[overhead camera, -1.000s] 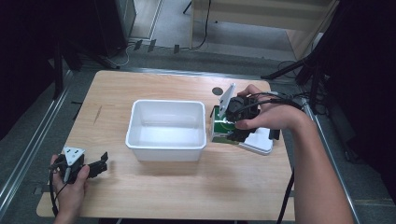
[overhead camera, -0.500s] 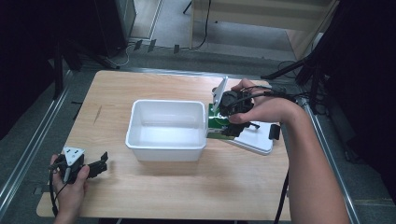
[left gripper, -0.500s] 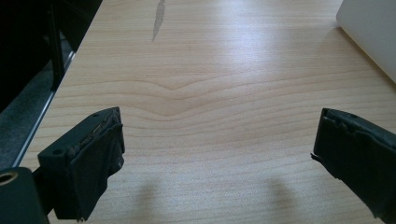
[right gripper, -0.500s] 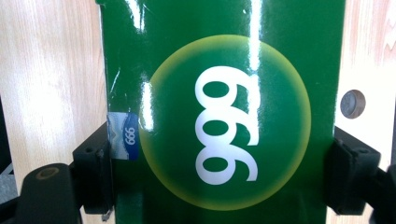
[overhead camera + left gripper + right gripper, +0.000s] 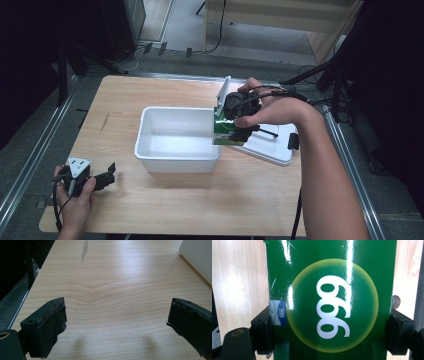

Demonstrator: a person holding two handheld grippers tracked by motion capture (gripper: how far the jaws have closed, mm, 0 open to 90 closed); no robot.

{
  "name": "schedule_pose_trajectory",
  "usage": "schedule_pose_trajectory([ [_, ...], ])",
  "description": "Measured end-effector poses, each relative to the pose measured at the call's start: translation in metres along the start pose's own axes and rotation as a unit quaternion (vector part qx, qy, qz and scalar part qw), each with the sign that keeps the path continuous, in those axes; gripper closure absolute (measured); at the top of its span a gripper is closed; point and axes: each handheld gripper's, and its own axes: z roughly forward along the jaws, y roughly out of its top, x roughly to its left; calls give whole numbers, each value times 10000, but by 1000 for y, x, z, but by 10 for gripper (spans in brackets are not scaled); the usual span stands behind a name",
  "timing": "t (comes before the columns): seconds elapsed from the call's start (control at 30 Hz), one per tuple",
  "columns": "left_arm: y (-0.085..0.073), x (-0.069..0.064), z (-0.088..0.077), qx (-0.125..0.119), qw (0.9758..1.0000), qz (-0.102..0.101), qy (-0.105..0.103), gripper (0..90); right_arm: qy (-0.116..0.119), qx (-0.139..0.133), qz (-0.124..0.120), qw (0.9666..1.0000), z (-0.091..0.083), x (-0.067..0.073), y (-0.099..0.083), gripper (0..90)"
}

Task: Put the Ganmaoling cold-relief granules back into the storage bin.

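A glossy green box (image 5: 222, 134) with a yellow circle and white digits (image 5: 332, 302) hangs in my right gripper (image 5: 231, 126), just over the right rim of the white bin (image 5: 150, 150). In the right gripper view both black pads (image 5: 263, 330) press on the box's sides, so this gripper (image 5: 329, 332) is shut on it. My left gripper (image 5: 102, 177) rests at the table's near left corner, held by a hand. Its jaws stand wide apart over bare wood, and this gripper (image 5: 116, 322) is open with nothing between its fingers. The bin looks empty inside.
A white lid (image 5: 272, 147) with a black clip (image 5: 293, 141) lies to the right of the bin, under my right hand. The bin's corner (image 5: 197, 257) shows at the upper right of the left gripper view. Metal rails run along the table's left and right edges.
My right gripper has carried the green box left and slightly up, from over the white lid to the bin's right rim. The left gripper has stayed still.
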Motion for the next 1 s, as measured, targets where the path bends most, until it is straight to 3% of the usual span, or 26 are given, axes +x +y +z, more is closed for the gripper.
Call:
schedule_pose_trajectory([
  [0.33,-1,-1,-6,-371,9993,63,-4,28,40,-36,-93,9999,4,-3,18,162],
  [0.43,-1,-1,-6,-363,9993,51,20,28,57,-41,-129,9999,4,-4,21,163],
  [0.47,0,-3,-4,-327,9994,63,114,28,64,-40,-167,9998,5,-4,25,163],
  [0.63,-1,-3,-5,-434,9991,14,34,27,89,-2,-163,9998,7,-4,30,162],
  [0.77,-2,-4,-7,-702,9975,46,59,27,113,-37,-229,9997,11,-4,35,162],
  [0.83,-4,-5,-8,-932,9955,55,155,27,145,-45,-261,9995,12,-5,39,162],
  [0.9,-4,-5,-8,-995,9949,53,161,27,133,-17,-201,9997,12,-4,40,162],
  [1.0,-5,-4,-9,-1104,9938,15,130,27,167,-44,-303,9994,17,-6,44,162],
])
